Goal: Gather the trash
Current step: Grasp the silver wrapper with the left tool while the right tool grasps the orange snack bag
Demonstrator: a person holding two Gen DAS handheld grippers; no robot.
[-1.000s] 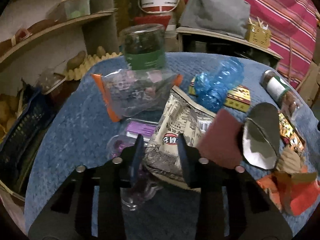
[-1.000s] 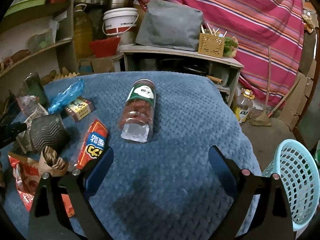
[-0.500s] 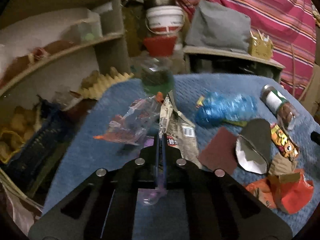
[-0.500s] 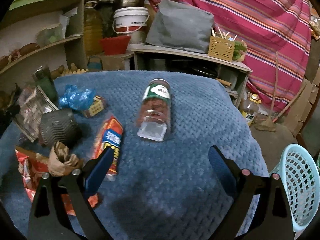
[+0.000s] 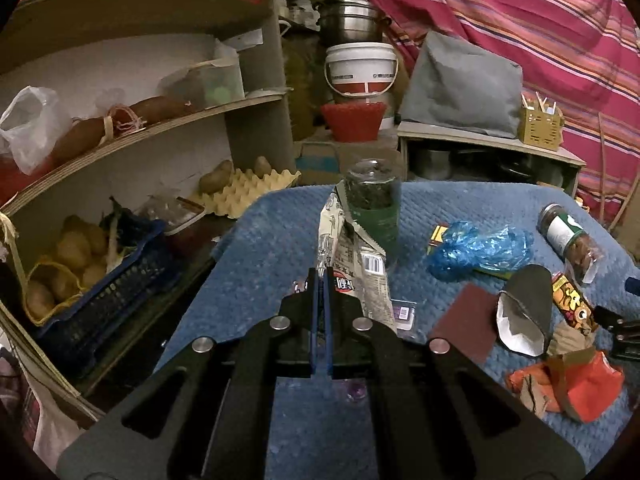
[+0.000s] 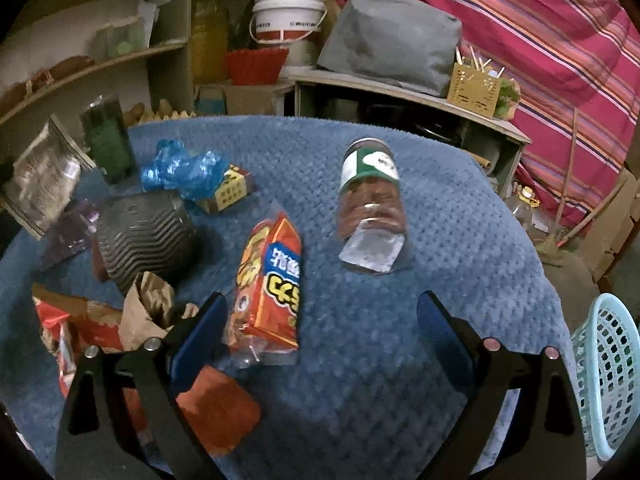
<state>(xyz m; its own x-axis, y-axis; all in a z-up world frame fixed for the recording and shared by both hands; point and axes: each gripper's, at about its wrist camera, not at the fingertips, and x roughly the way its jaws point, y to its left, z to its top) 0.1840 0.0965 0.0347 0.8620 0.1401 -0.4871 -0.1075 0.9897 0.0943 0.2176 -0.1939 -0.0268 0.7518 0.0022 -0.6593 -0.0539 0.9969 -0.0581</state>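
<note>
My left gripper is shut on a beige printed snack wrapper, held upright above the blue cloth table. The same wrapper shows at the far left of the right wrist view. My right gripper is open above the table, nothing between its pads. An orange snack bag lies just ahead of its left finger. A jar with a green label lies on its side further ahead. A blue plastic bag, a dark paper cup and a red wrapper lie scattered.
A light-blue basket stands off the table's right edge. A green jar stands upright behind the held wrapper. Shelves with potatoes in a blue crate and an egg tray border the table's left. A maroon card lies flat.
The left gripper shut on the snack wrapper and lifted it up off the pile; the clear bag with orange edges dropped out of view. The right gripper shifted left toward the orange snack bag.
</note>
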